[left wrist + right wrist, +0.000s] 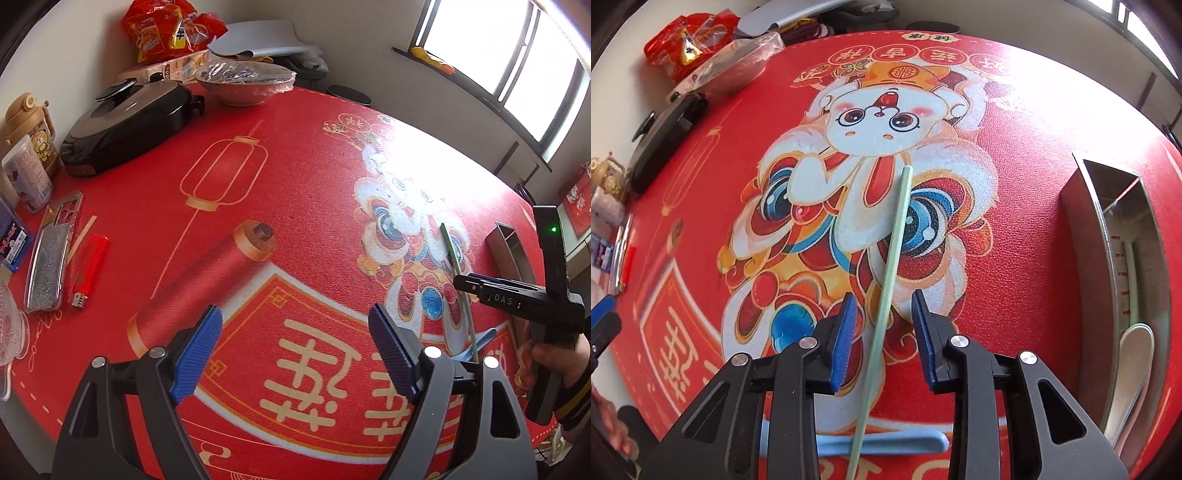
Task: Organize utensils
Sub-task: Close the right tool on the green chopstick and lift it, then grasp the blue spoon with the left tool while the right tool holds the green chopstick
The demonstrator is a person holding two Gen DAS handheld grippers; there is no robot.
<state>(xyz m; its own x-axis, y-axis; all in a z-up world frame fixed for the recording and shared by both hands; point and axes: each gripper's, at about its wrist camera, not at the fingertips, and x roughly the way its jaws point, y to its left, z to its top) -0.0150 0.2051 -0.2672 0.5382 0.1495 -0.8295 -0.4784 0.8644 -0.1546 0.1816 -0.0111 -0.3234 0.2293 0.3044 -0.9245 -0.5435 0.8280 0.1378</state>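
Right wrist view: chopstick (886, 280) lies on the cloth (1015, 258) between the right gripper (882, 332) pads, not yet pinched; holder (1108, 240) near. Judged: pickup step, next clench, lift, drop in holder. Left gripper (295, 354) released, empty

Pale green chopstick (892, 258) lying on red tablecloth, crossing a blue spoon (886, 445), steel holder (1108, 236) containing white spoon (1134, 354)

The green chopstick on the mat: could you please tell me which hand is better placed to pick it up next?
Right: its tongs straddle the green chopstick, pads not yet touching. The left tongs stand wide over bare mat.
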